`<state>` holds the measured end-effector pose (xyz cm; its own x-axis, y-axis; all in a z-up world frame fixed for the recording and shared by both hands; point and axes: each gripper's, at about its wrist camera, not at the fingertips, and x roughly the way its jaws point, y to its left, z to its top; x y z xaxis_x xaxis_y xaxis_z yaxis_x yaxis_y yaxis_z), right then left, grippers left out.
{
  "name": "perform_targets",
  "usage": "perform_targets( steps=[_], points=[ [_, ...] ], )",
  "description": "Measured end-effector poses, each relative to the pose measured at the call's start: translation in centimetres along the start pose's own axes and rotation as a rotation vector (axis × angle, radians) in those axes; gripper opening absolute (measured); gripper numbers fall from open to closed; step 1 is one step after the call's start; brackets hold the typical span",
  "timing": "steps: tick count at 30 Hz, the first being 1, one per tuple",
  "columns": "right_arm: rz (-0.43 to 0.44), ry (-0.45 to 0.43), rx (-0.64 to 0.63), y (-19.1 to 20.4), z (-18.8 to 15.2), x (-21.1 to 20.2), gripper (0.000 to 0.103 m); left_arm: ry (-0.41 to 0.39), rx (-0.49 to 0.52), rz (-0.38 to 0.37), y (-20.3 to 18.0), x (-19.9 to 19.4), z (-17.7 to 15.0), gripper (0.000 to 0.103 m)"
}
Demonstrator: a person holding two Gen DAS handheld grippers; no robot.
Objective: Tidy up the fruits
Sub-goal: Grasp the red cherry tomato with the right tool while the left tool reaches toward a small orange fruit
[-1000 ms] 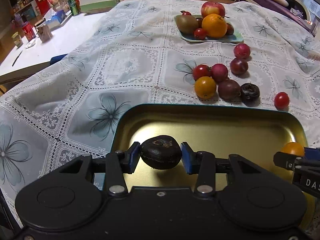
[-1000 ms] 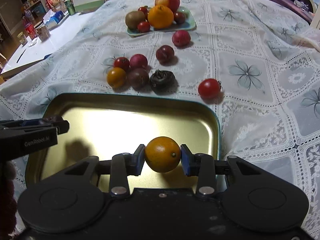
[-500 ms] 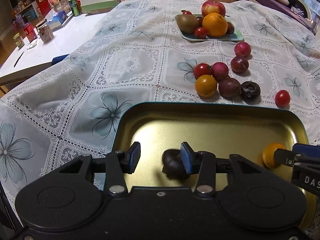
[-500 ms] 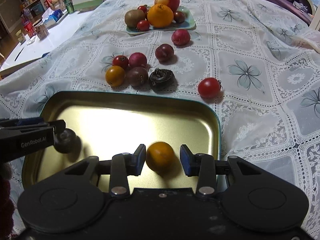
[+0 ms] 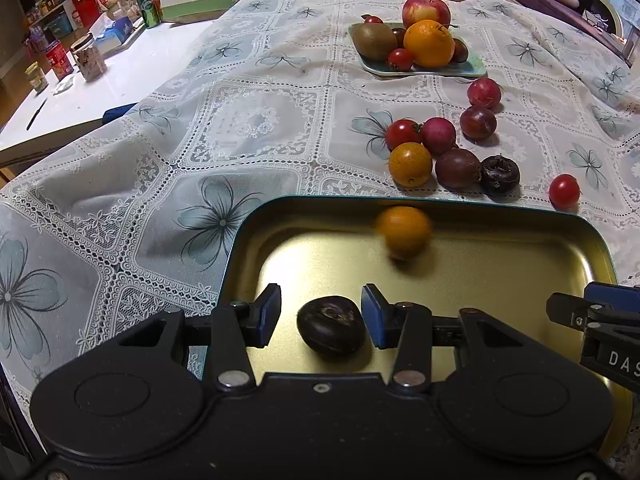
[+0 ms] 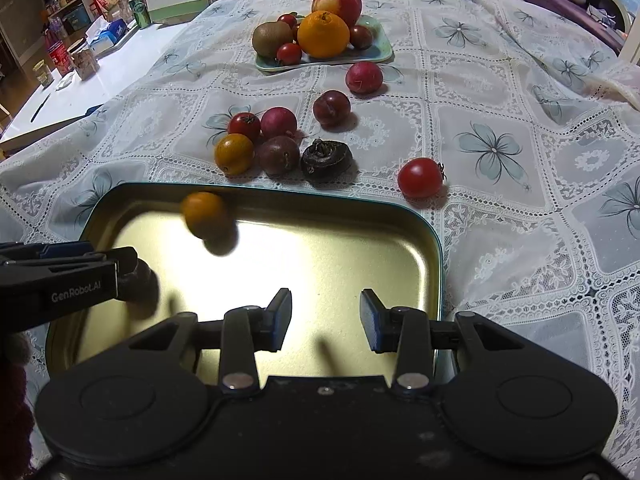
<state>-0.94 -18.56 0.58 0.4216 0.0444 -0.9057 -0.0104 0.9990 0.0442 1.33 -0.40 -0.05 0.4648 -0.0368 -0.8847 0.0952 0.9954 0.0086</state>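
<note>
**Two fruits loose in the gold tray, both jaws spread**

The dark round fruit [image 5: 331, 327] lies on the floor of the gold tray [image 5: 520, 264], at its near left end, between the spread jaws of the left gripper [image 5: 320, 316] without touching either pad. The small orange fruit [image 5: 403, 231] shows blurred against the tray's far wall, so it is probably rolling; the raised rim should keep it in. The right gripper [image 6: 325, 316] hangs over the tray's near right part with its jaws spread and nothing between them.

Beyond the far rim, on the lace cloth [image 6: 500, 92] that covers the worktop, a cluster waits: another orange fruit [image 6: 234, 153], a purple one [image 6: 279, 155], a dark wrinkled one [image 6: 327, 159], a pink one [image 6: 279, 122] and a small tomato [image 6: 244, 126]. A lone red tomato [image 6: 420, 177] sits to their right. Farther off, a green plate [image 6: 378, 50] carries an apple, an orange and a kiwi. With both grippers free, the cluster looks the likely next target.
</note>
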Motion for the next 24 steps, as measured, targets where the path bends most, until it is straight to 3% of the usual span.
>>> perform_targets(
  steps=[16, 24],
  points=[
    [0.039, 0.061, 0.069, -1.7, 1.3, 0.2, 0.040, 0.057, -0.010, -0.057, 1.1, -0.1, 1.1, 0.052],
    [-0.005, -0.004, 0.132, -4.3, 4.8, -0.6, 0.044, 0.035, 0.011, -0.077, 0.9, -0.2, 4.3, 0.052]
  ],
)
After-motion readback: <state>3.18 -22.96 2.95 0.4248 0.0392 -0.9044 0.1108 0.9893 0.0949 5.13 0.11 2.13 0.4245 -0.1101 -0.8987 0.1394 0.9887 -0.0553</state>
